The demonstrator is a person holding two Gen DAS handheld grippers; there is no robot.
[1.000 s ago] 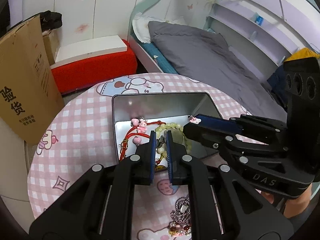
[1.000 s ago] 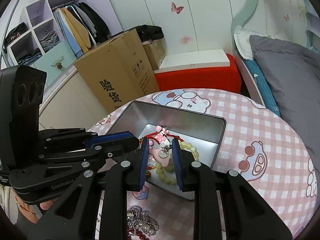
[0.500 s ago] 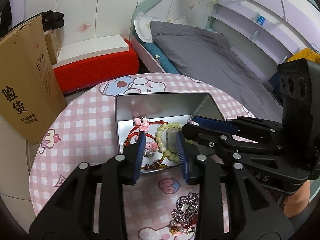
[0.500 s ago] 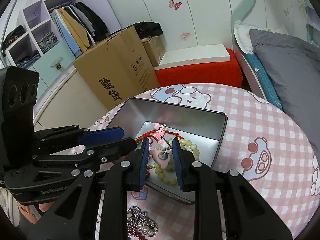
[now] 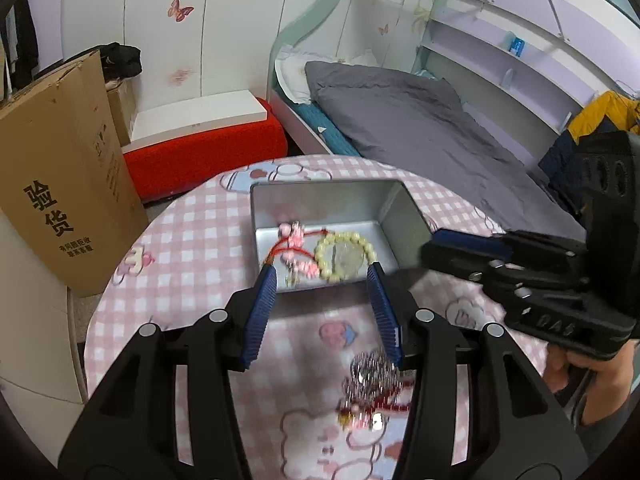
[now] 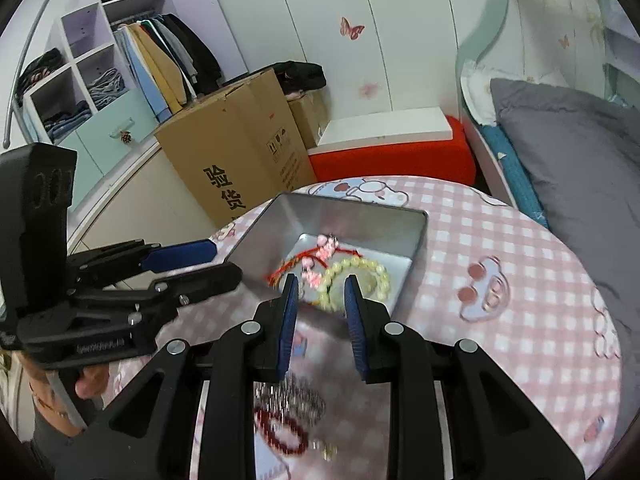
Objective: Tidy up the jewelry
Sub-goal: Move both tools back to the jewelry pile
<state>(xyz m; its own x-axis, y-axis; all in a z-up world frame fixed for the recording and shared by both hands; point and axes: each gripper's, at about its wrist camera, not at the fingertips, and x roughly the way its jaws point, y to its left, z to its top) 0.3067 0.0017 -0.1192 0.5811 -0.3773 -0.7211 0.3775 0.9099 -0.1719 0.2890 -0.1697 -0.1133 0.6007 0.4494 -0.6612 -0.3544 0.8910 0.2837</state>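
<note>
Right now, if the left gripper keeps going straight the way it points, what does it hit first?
Probably the near wall of the metal tin, then the green bead bracelet inside; the left gripper is open and empty, though depth is uncertain.

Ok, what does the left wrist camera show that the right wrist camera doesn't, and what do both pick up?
Only the left wrist view shows the wall shelves beyond the bed, a yellow jacket and the right gripper.

Only the right wrist view shows the open wardrobe with hanging clothes and the left gripper.

Both show the silver metal tin holding a pale green bead bracelet and red cord bracelet with pink charms, a blurred silver and red jewelry pile on the pink checked tablecloth, and the brown cardboard box.
</note>
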